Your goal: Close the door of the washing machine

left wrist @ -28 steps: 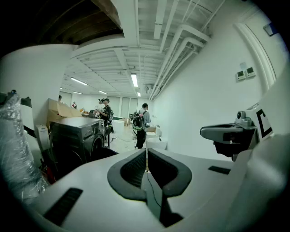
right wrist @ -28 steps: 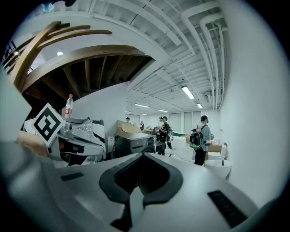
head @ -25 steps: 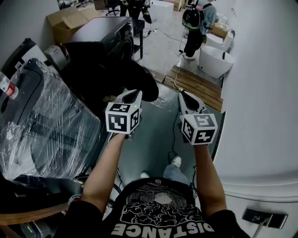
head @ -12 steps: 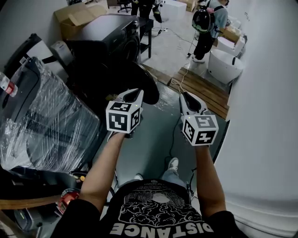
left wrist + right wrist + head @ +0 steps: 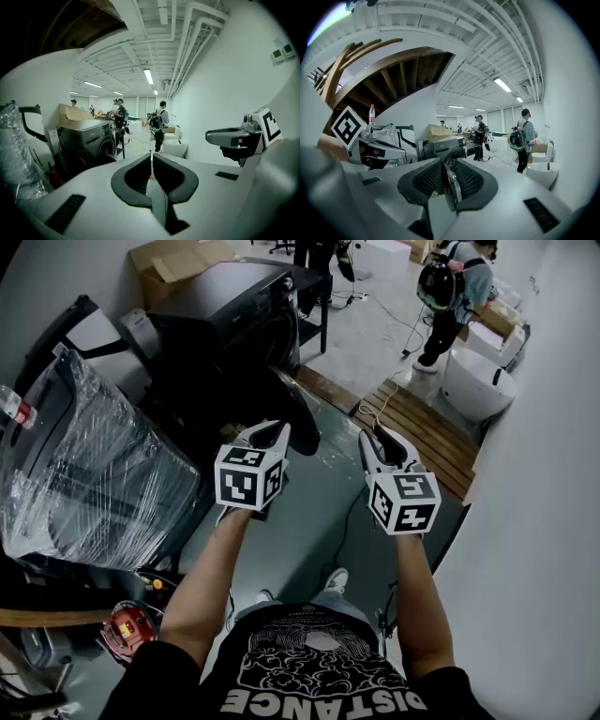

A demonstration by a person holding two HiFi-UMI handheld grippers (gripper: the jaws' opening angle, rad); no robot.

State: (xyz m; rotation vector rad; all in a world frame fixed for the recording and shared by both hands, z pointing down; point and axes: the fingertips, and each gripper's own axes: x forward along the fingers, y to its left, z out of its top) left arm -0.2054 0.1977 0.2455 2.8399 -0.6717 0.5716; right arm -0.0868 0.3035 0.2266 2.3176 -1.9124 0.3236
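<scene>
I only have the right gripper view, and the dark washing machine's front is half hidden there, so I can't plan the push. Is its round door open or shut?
Observer: Open. The head view shows the dark round door swung out from the black front-loading washing machine.
Operator: Which gripper looks nearer the door?
Observer: The left gripper; in the head view its tip overlaps the door's edge, though contact can't be judged.
Operator: Are its fingers apart?
Observer: No. In the left gripper view its fingers are together, with nothing between them.
</scene>
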